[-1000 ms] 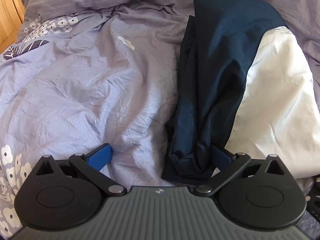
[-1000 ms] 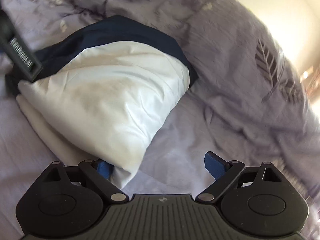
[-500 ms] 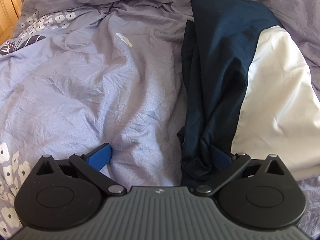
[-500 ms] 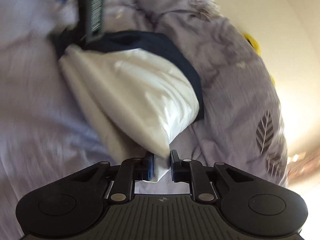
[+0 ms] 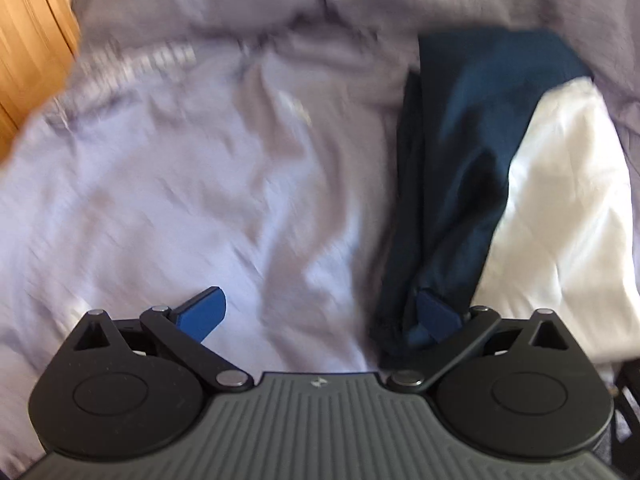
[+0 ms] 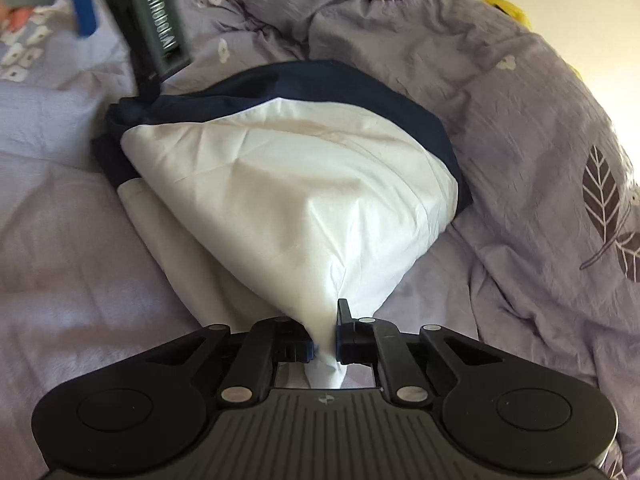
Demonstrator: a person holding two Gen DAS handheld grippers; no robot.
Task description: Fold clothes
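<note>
Right gripper (image 6: 324, 340): fingers clenched on a bunched corner of the white part of the navy-and-white garment (image 6: 288, 184), the cloth pulled into a taut peak toward them. Left gripper (image 5: 320, 314): blue fingers (image 5: 202, 312) spread wide and released, the right-hand one touching the navy edge of the garment (image 5: 472, 184) without pinching it, the other over bare bedding. The garment lies folded over on a rumpled lilac duvet (image 6: 520, 128) printed with leaves and small flowers, with a wooden panel (image 5: 28, 40) visible past the bed's far left edge.
</note>
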